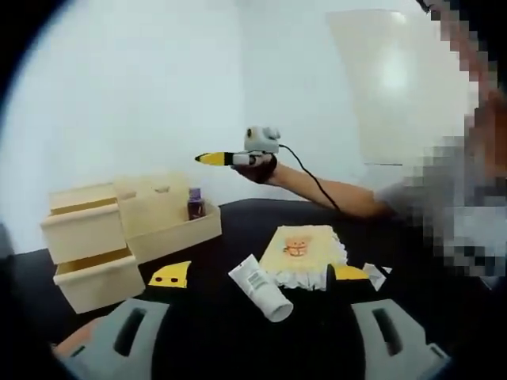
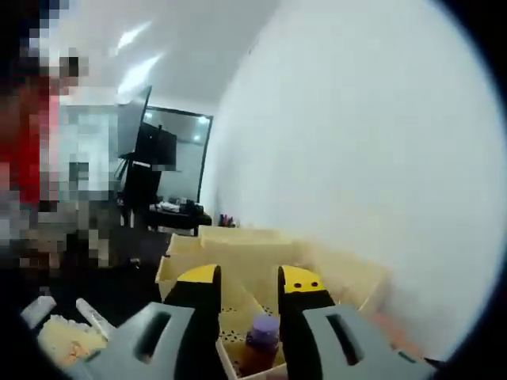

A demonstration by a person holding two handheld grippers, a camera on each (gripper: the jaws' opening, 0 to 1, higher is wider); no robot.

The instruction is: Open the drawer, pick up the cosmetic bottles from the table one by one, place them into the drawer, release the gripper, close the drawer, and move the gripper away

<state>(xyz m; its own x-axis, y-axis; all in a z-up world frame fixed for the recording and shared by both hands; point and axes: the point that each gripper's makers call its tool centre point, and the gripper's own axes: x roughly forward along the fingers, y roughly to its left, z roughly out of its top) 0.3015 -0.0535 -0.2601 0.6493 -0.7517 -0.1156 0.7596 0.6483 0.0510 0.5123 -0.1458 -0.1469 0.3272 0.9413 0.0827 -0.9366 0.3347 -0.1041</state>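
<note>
The setting is an office or lab-type room arranged as a tabletop test station. Indicators: plain white walls (image 1: 158,87), a whiteboard-like panel (image 1: 396,79), ceiling strip lights (image 2: 131,36), a black-covered table (image 1: 230,332), and a background desk (image 2: 178,218) with clutter beside a dark glass partition (image 2: 170,150).

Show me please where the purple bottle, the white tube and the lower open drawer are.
purple bottle (image 1: 196,204), left gripper view, on its body.
white tube (image 1: 261,287), left gripper view, mid-length of the tube.
lower open drawer (image 1: 101,285), left gripper view, on its front panel.
</note>
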